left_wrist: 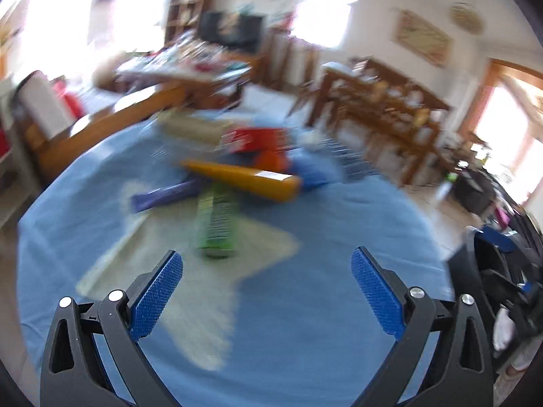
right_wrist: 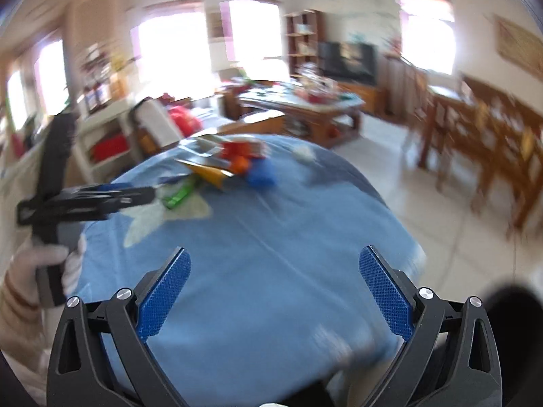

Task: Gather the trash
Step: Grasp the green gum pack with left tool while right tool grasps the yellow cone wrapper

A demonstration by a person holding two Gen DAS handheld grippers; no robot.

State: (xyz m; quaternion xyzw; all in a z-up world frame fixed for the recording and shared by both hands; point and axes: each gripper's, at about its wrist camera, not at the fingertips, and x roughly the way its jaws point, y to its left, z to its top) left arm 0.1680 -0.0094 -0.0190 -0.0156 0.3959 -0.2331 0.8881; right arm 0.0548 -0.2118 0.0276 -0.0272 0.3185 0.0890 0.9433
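Note:
A pile of trash lies on a round table under a blue cloth point(left_wrist: 305, 305). In the left wrist view I see a green box point(left_wrist: 217, 224), an orange-yellow box point(left_wrist: 247, 178), a purple packet point(left_wrist: 163, 196), a red box point(left_wrist: 254, 139) and a blue bag point(left_wrist: 312, 169), all blurred. My left gripper point(left_wrist: 266, 288) is open and empty, short of the green box. In the right wrist view the same pile point(right_wrist: 224, 166) sits at the far side of the table point(right_wrist: 271, 254). My right gripper point(right_wrist: 275, 291) is open over bare cloth with nothing between its fingers.
A gloved hand point(right_wrist: 44, 264) holds the left gripper point(right_wrist: 85, 200) at the left of the right wrist view. A pale star pattern point(left_wrist: 190, 271) marks the cloth. Wooden chairs and a dining table point(left_wrist: 380, 112) stand to the right, a cluttered low table point(right_wrist: 305, 101) behind, tiled floor point(right_wrist: 424, 196) around.

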